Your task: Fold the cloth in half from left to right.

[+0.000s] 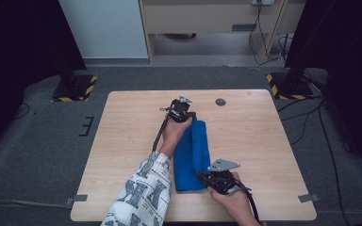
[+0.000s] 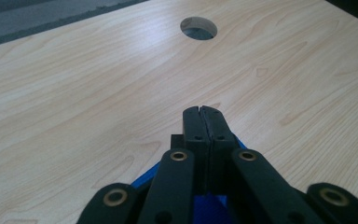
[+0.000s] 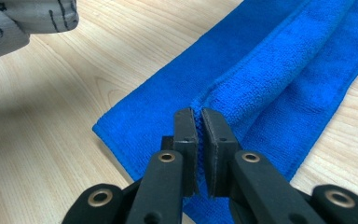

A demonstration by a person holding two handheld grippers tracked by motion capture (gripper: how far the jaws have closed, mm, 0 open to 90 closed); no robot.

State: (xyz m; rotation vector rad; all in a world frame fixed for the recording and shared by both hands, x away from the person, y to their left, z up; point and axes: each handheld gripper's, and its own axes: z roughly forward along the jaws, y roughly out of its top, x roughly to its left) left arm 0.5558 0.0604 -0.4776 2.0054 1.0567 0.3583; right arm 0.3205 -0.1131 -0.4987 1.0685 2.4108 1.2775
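A blue towel [image 1: 191, 150] lies folded into a long strip down the middle of the wooden table [image 1: 264, 141]. My left gripper [image 1: 190, 115] is at the towel's far end. In the left gripper view its jaws are pressed together [image 2: 200, 112], with blue towel [image 2: 209, 211] bunched under and behind them. My right gripper [image 1: 202, 174] is at the towel's near end. There its jaws [image 3: 198, 114] pinch a raised fold of the towel [image 3: 279, 70], and a thin gap shows between them.
A round cable hole [image 1: 220, 101] [image 2: 198, 28] sits in the table beyond the left gripper. A patterned sleeve [image 1: 141, 193] [image 3: 23, 23] crosses the near left. Black stands on striped bases [image 1: 75, 87] [image 1: 287, 84] flank the far corners.
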